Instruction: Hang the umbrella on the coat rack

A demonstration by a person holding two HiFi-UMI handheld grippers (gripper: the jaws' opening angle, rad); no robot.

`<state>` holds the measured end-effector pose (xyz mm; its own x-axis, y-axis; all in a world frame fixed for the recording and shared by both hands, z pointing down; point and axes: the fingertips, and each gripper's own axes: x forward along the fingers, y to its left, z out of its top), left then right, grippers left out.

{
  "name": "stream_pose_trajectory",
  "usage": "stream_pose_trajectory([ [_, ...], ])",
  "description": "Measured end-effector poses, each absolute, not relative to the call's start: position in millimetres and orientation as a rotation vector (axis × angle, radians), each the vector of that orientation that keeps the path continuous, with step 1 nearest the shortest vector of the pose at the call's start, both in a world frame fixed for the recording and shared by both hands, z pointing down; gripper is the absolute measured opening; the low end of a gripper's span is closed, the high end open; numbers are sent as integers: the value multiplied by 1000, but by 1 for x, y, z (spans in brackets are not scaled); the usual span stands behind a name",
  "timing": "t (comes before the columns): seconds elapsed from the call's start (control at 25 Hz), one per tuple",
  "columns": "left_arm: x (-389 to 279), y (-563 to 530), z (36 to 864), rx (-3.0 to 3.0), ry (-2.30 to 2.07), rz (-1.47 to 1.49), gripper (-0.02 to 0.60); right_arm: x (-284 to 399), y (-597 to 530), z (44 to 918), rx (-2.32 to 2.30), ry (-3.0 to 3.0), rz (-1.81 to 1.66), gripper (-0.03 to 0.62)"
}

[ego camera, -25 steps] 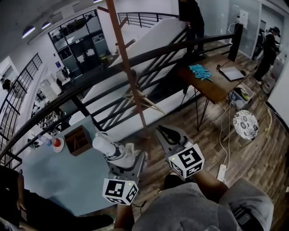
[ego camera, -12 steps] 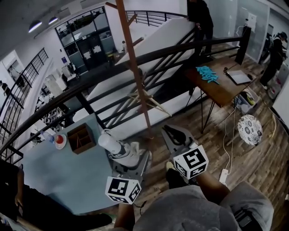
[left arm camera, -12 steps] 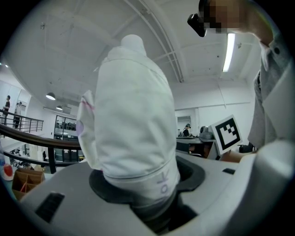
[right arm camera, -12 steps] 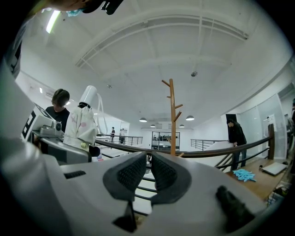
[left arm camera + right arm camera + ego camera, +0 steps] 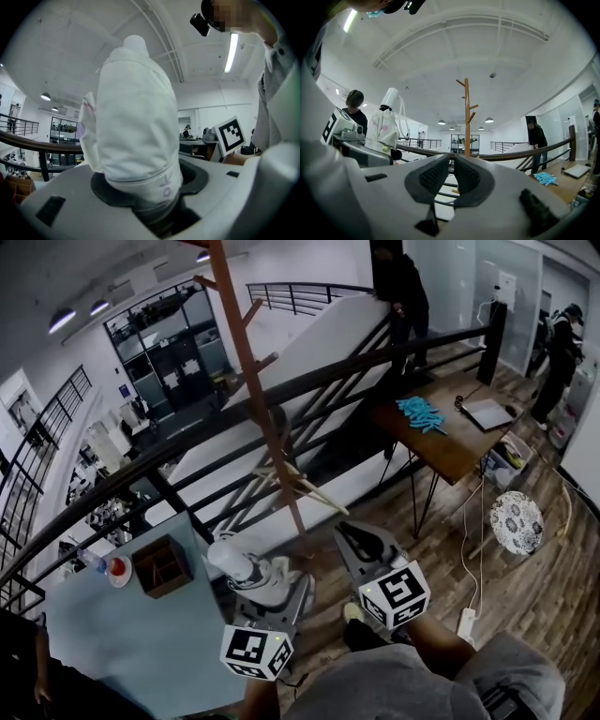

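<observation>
A folded white umbrella (image 5: 234,563) stands upright between the jaws of my left gripper (image 5: 267,582), which is shut on its lower part. It fills the left gripper view as white cloth, the umbrella (image 5: 136,117) rising from the left gripper (image 5: 140,187). My right gripper (image 5: 352,535) is just to the right, jaws together with nothing between them, right gripper (image 5: 451,168). The brown wooden coat rack (image 5: 253,399) stands ahead, beyond a railing. In the right gripper view the coat rack (image 5: 466,117) is straight ahead, the umbrella (image 5: 386,124) at left.
A dark railing (image 5: 309,381) runs across in front of the rack. A blue-grey table (image 5: 122,634) with a wooden box (image 5: 161,565) is at left. A wooden desk (image 5: 450,442), a round stool (image 5: 516,518) and a power strip (image 5: 462,622) are at right. People stand at the back.
Both grippers have moved together toward the coat rack's foot, the umbrella still in the left one. The jaws stand as before.
</observation>
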<state>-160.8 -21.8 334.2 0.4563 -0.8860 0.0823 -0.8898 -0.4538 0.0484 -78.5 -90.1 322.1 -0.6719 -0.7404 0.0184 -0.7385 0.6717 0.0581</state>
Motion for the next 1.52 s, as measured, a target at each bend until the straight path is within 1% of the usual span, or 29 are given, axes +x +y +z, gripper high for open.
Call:
stream_pose_trajectory([
  [0.64, -180, -110, 345, 2603, -1619, 51, 244, -82, -184, 326, 1277, -2820, -133, 46],
  [0.8, -188, -133, 357, 2554, -1617, 79, 244, -83, -210, 338, 1273, -2791, -78, 46],
  [1.52, -171, -222, 357, 2510, -1631, 111, 244, -64, -309, 341, 1258, -2804, -22, 46],
])
